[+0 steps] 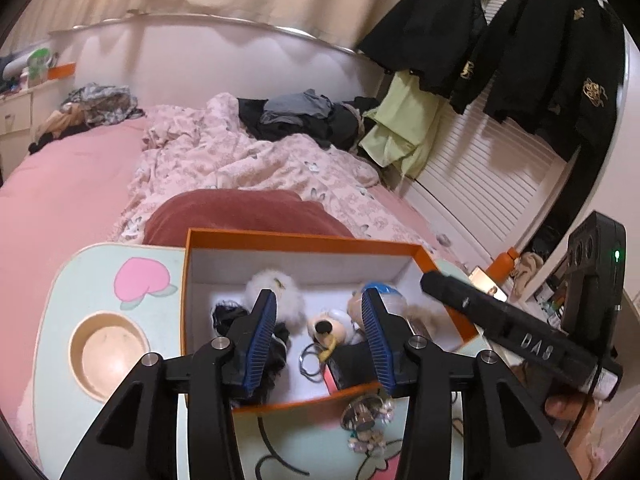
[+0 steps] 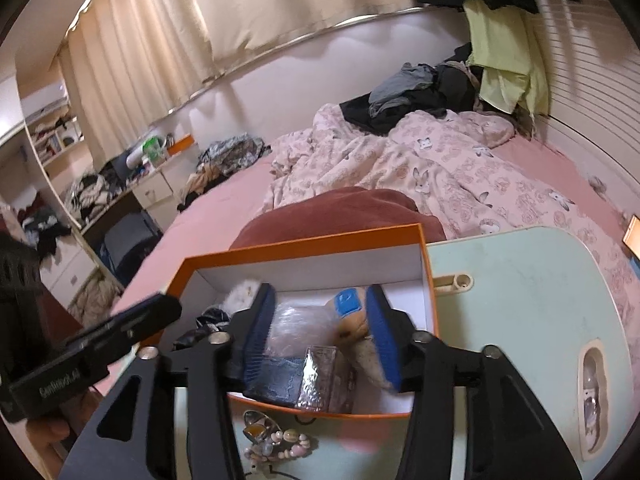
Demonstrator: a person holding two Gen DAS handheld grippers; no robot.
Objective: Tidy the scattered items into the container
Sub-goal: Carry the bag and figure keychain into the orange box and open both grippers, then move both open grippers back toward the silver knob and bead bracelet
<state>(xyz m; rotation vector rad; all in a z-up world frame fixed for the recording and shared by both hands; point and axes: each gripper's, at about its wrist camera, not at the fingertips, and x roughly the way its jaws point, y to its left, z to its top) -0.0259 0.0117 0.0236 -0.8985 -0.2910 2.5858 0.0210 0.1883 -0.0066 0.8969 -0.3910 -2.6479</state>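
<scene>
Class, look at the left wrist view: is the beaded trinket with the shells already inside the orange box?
No. The beaded trinket lies on the pale green table, just outside the near wall of the orange box.

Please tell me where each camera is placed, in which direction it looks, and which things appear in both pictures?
Left wrist: sits on the left gripper, looks forward and down into the orange box; its jaws stand open; the right gripper crosses at the right.
Right wrist: sits on the right gripper, same direction; jaws open; the left gripper and a hand show at the left.
Shared: box, shell trinket on the tray table, bed.
</scene>
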